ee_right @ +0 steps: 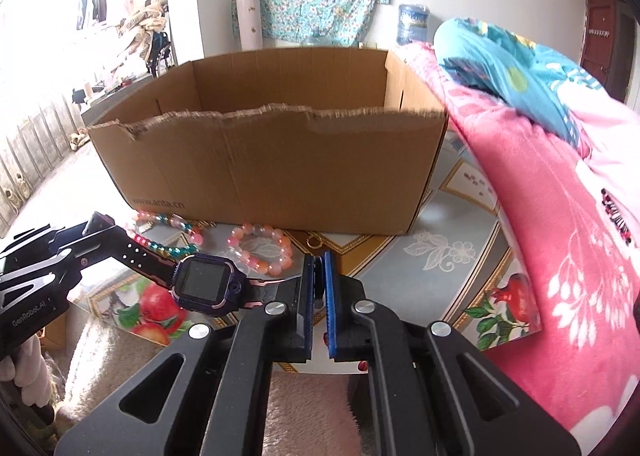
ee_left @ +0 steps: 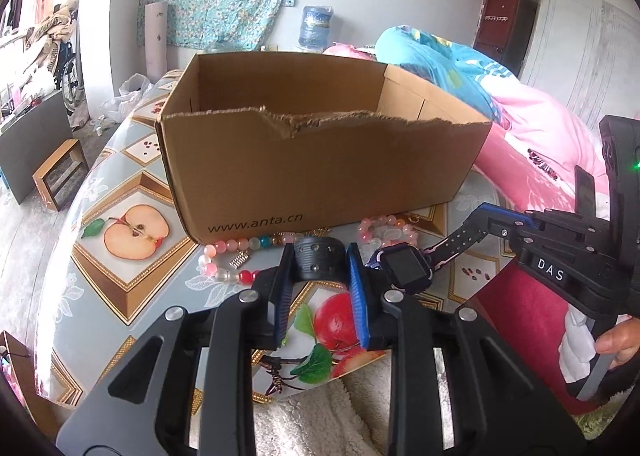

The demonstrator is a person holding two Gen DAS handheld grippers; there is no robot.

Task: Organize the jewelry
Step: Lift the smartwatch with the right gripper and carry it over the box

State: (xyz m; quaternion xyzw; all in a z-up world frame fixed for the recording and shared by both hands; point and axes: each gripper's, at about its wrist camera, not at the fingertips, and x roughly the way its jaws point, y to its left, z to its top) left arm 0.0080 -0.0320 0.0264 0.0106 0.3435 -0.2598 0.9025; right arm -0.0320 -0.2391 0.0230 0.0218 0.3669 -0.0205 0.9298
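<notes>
Watch (ee_right: 208, 284) spans both tools, near the box's (ee_right: 280, 171) wall.

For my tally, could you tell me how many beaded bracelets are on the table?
2: a multicoloured bracelet by the printed corner of the box, and a pink bracelet beside it, before the box's middle. The box may hide more.

Both wrist views look forward and slightly down from close above the table edge, facing the cardboard box (ee_left: 320, 171) (ee_right: 276, 171). The left view sits left of the right; they share the smartwatch (ee_left: 404, 266) (ee_right: 206, 286).
</notes>
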